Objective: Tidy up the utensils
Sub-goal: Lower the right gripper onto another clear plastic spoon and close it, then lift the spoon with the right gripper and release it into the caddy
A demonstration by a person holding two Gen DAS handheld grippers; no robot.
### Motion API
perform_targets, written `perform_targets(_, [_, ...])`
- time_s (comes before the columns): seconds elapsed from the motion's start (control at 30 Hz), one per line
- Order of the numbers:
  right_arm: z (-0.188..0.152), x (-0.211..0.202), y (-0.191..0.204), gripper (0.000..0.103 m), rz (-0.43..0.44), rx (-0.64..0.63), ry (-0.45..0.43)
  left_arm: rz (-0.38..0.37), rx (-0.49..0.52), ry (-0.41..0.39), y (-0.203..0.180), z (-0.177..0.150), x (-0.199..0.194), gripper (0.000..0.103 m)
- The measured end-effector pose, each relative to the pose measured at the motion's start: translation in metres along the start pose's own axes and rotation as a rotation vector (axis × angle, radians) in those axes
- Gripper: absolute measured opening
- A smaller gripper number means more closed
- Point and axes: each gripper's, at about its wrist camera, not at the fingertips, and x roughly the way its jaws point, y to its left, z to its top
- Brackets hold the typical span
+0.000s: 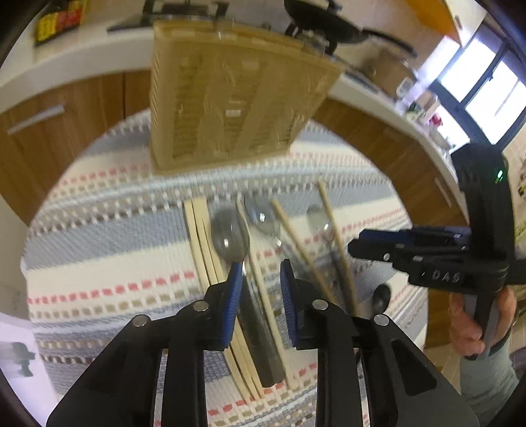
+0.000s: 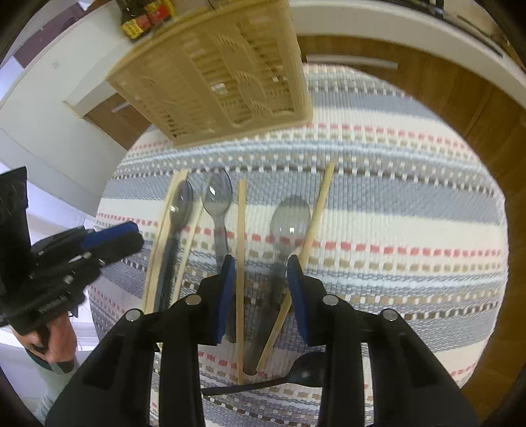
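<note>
Three clear grey plastic spoons and several wooden chopsticks lie side by side on a striped mat. My left gripper (image 1: 259, 272) is open above the left spoon (image 1: 230, 238) and a pair of chopsticks (image 1: 200, 236). My right gripper (image 2: 261, 267) is open above the right spoon (image 2: 289, 218), with one chopstick (image 2: 241, 230) between its fingers and another chopstick (image 2: 317, 210) by the right finger. The middle spoon (image 2: 217, 197) lies left of it. A beige slotted utensil basket (image 1: 230, 95) stands at the mat's far side; it also shows in the right wrist view (image 2: 223, 75).
A small black spoon (image 2: 302, 372) lies near the mat's front edge. The striped mat (image 2: 394, 203) covers a round table. Wooden cabinets and a white counter with a pan (image 1: 325, 23) curve behind. The right gripper also shows in the left wrist view (image 1: 358, 244).
</note>
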Motion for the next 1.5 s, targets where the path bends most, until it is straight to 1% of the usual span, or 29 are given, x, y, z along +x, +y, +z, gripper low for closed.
perform_targets(0.07, [-0.001,0.007,-0.001,0.029,-0.005,0.006,0.016,0.027,0.018,0.021,-0.001,-0.002,0.011,0.021])
perform_targets(0.17, [0.002,0.017,-0.002,0.029,-0.012,0.013,0.038,0.052,0.033,0.045,-0.001,-0.003,0.021,0.017])
perform_targets(0.3, [0.006,0.027,-0.003,0.029,-0.019,0.012,0.056,0.028,0.004,0.072,0.003,0.0,0.032,0.016])
perform_targets(0.33, [0.007,0.028,-0.002,0.029,-0.022,0.01,0.059,0.027,-0.004,0.075,0.004,0.001,0.036,0.015])
perform_targets(0.37, [0.007,0.03,-0.002,0.025,-0.026,0.009,0.062,0.027,-0.004,0.075,0.002,0.002,0.038,0.014])
perform_targets(0.47, [0.009,0.035,-0.003,0.021,-0.028,0.011,0.076,0.043,0.008,0.08,-0.001,0.005,0.039,0.014])
perform_targets(0.57, [0.01,0.043,0.0,0.02,-0.035,0.007,0.082,0.089,0.021,0.085,-0.006,0.007,0.043,0.014])
perform_targets(0.73, [0.009,0.043,-0.003,0.02,-0.037,0.001,0.09,0.114,0.027,0.094,-0.005,0.007,0.044,0.014])
perform_targets(0.8, [0.009,0.043,-0.001,0.02,-0.048,-0.008,0.096,0.119,0.029,0.107,-0.008,0.007,0.051,0.014])
perform_targets(0.9, [0.01,0.047,0.003,0.02,-0.056,-0.016,0.102,0.141,0.046,0.103,-0.014,0.008,0.057,0.013])
perform_targets(0.93, [0.01,0.047,0.003,0.018,-0.058,-0.018,0.102,0.142,0.044,0.1,-0.015,0.008,0.057,0.011])
perform_targets(0.97, [0.01,0.047,0.004,0.012,-0.078,-0.025,0.098,0.137,0.04,0.099,-0.016,0.008,0.057,0.011])
perform_targets(1.0, [0.01,0.048,0.005,0.011,-0.092,-0.035,0.094,0.131,0.035,0.095,-0.016,0.008,0.057,0.011])
perform_targets(1.07, [0.008,0.049,0.006,0.011,-0.089,-0.05,0.089,0.127,0.03,0.081,-0.015,0.007,0.056,0.01])
perform_targets(1.13, [0.005,0.047,0.007,0.009,-0.088,-0.058,0.079,0.106,0.021,0.05,-0.014,0.005,0.048,0.01])
perform_targets(1.27, [-0.001,0.034,0.01,0.002,-0.072,-0.063,0.034,0.047,-0.01,-0.013,-0.009,0.005,0.025,0.01])
perform_targets(1.4, [-0.006,0.02,0.02,0.002,-0.083,-0.108,-0.02,0.024,-0.023,-0.081,-0.002,0.005,-0.006,0.01])
perform_targets(1.5, [-0.008,0.012,0.022,0.001,-0.065,-0.112,-0.046,0.012,-0.03,-0.119,-0.001,0.004,-0.022,0.01])
